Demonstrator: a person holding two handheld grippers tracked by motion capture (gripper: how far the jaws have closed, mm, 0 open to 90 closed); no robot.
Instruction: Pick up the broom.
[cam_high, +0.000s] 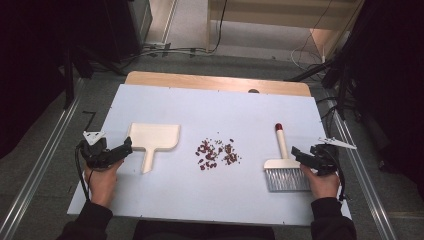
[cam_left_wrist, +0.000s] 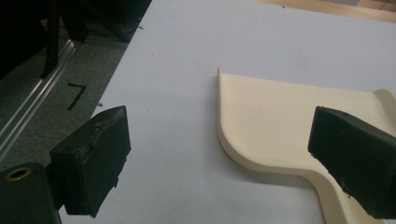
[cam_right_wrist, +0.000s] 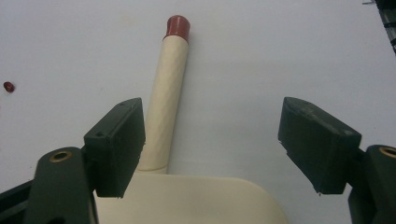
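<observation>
table (cam_high: 165, 200): big white sheet over a wooden top, everything's laid out in a row across the middle, so both hands can get at stuff without crossing over.

dustpan (cam_high: 154, 140): cream, lying flat on the left, handle pointing back at the person. Guessing that's so the left hand can just grab it.

brush (cam_high: 285, 167): cream with a red cap on the handle tip, on the right, bristles toward the person, handle pointing away. Not picked up yet.

crumbs (cam_high: 216, 153): little reddish pile between dustpan and brush, well apart from both. Looks like the thing to sweep up, and nothing's been swept so far.

left gripper (cam_high: 125, 149): jaws apart, nothing in them, sitting just beside the dustpan handle. Probably lining up for the grab.

right gripper (cam_high: 298, 154): jaws wide apart too, empty, right at the brush head.

view stuff: high view gives the whole layout and the pile. Left gripper view gets the dustpan's (cam_left_wrist: 280, 126) curved corner up close, with the jaws either side of it but not touching. Right gripper view looks straight along the brush handle (cam_right_wrist: 169, 98), plus one stray crumb (cam_right_wrist: 8, 87) off to the side.
</observation>
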